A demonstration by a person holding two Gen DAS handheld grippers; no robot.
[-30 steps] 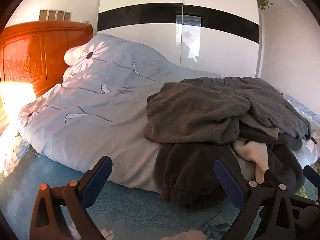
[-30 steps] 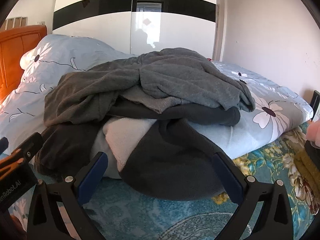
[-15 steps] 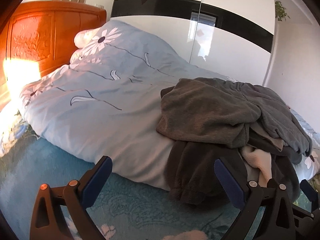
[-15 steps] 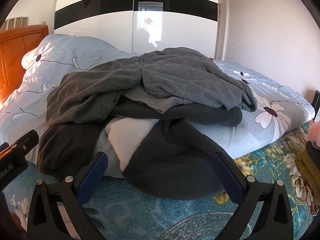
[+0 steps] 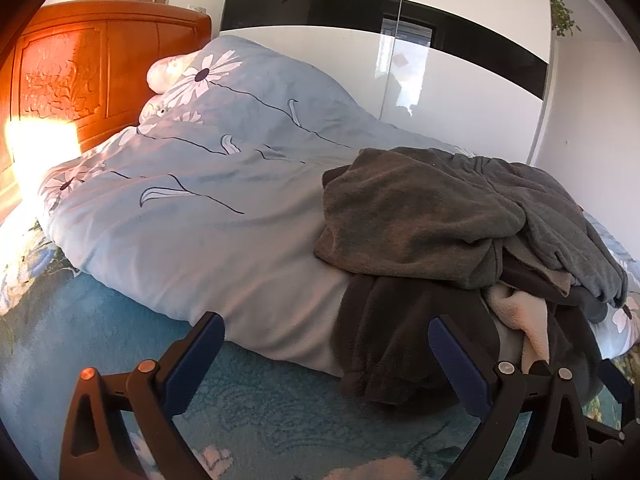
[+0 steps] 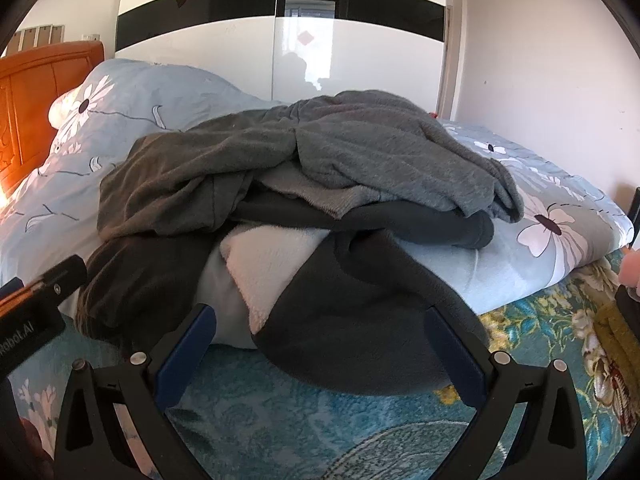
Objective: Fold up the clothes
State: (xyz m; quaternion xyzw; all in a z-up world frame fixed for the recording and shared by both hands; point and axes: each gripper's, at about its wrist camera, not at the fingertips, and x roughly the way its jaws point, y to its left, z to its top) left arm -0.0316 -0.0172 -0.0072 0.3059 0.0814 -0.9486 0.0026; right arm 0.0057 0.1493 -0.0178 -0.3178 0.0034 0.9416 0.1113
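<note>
A heap of grey and dark fleece clothes [image 6: 320, 168] lies on the blue flowered duvet [image 6: 560, 248], with a cream lining [image 6: 272, 268] showing and a dark piece [image 6: 352, 320] drooping over the bed's near edge. The left wrist view has the same heap [image 5: 432, 220] at the right, a dark leg [image 5: 392, 344] hanging toward the floor. My left gripper [image 5: 326, 352] is open, short of the bed edge, nothing between its blue pads. My right gripper [image 6: 320, 344] is open too, level with the drooping dark piece and apart from it.
An orange wooden headboard [image 5: 80, 76] stands at the left and a glossy white wardrobe [image 5: 400, 72] behind the bed. A teal flowered rug [image 6: 320, 420] covers the floor. The left gripper's body [image 6: 32, 312] juts in at the right view's left edge.
The left gripper's view has swung leftward and slightly down, so the clothes heap slid to the right in it. The right gripper crept a little closer. Both stayed open.
</note>
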